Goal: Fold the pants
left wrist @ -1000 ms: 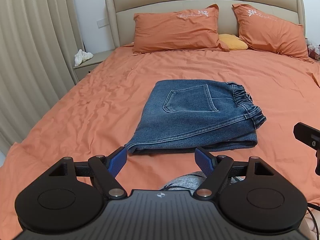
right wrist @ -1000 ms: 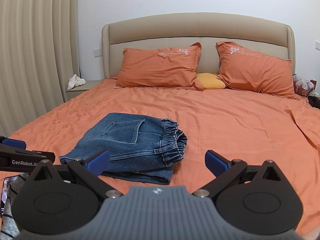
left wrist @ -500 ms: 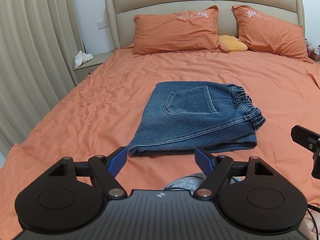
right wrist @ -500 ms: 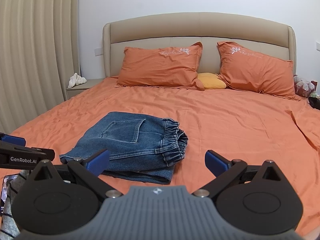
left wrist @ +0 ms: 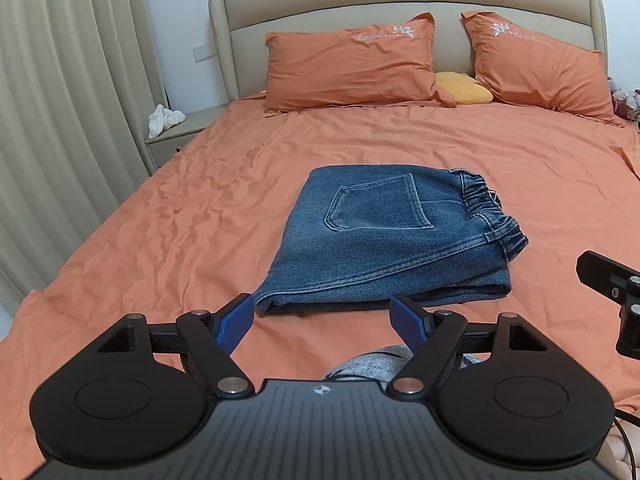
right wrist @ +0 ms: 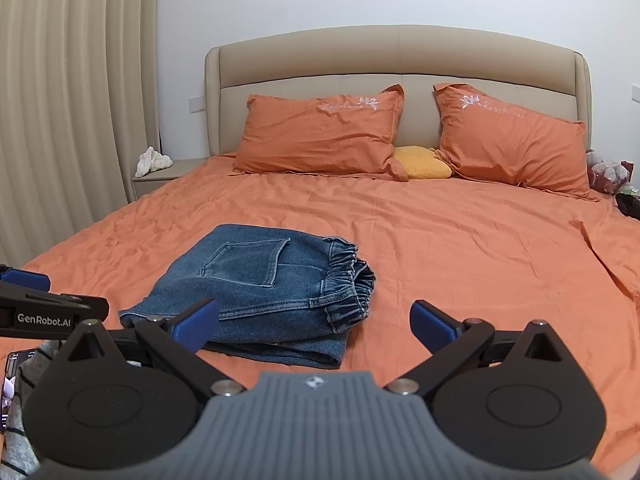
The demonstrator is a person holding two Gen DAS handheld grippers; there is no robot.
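Pants: lay folded into a compact stack on the bed, back pocket up, elastic waistband toward the right; fold judged complete.
Left gripper: released, jaws spread, empty, short of the near fold, apart from the denim.
Right gripper: likewise spread and empty, held clear, presumably to leave the stack undisturbed.

The folded jeans lie on the orange bed sheet, pocket side up, with the elastic waistband on their right. The right gripper is near the jeans, its blue fingers wide apart and empty. Left of the jeans, the left gripper shows partly.
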